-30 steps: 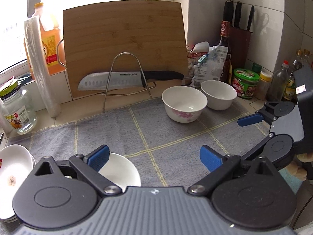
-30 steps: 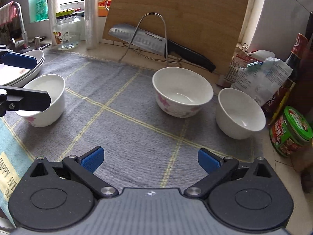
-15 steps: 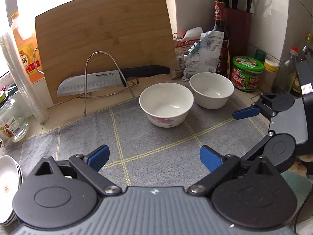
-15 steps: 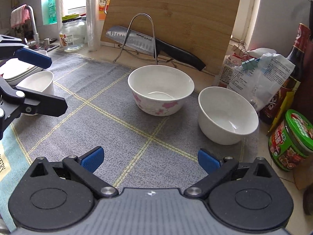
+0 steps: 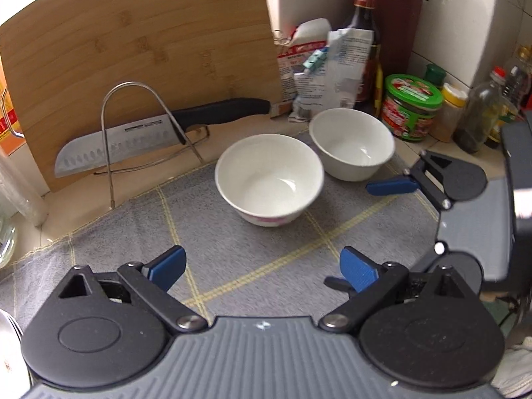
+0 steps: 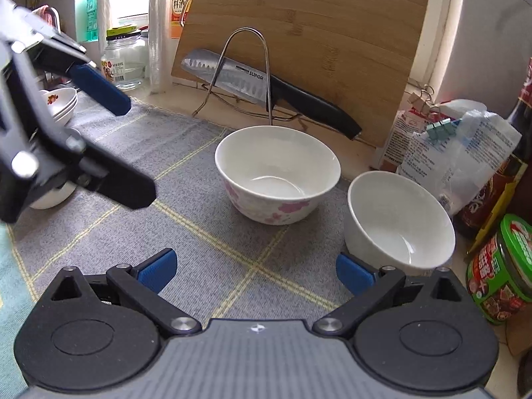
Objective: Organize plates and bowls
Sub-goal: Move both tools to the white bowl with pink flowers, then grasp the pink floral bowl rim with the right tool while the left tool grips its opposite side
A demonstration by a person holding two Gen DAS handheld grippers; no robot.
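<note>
Two bowls: white pink-flowered ceramic bowl (image 6: pixel 277 173) mid-mat; plain white ceramic bowl (image 6: pixel 399 219) just right of it, nearly touching.
Mat: grey checked cloth (image 6: pixel 206 232).
Plates: white stack (image 6: pixel 61 103), far left.
Left gripper (image 5: pixel 262 267): fingers wide, empty.
Right gripper (image 6: pixel 256 271): fingers wide, empty, near plain bowl.

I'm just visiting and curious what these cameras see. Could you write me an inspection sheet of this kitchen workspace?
Surface: grey cloth mat on counter.
Job's things: floral bowl and plain white bowl side by side; stacked plates far left.
Clutter: knife on wire rack, cutting board, green-lidded tub, bottles, bags.
Grippers: left gripper open, empty; right gripper open, empty.
Cables: nothing seen.
Surroundings: tiled wall, window.
</note>
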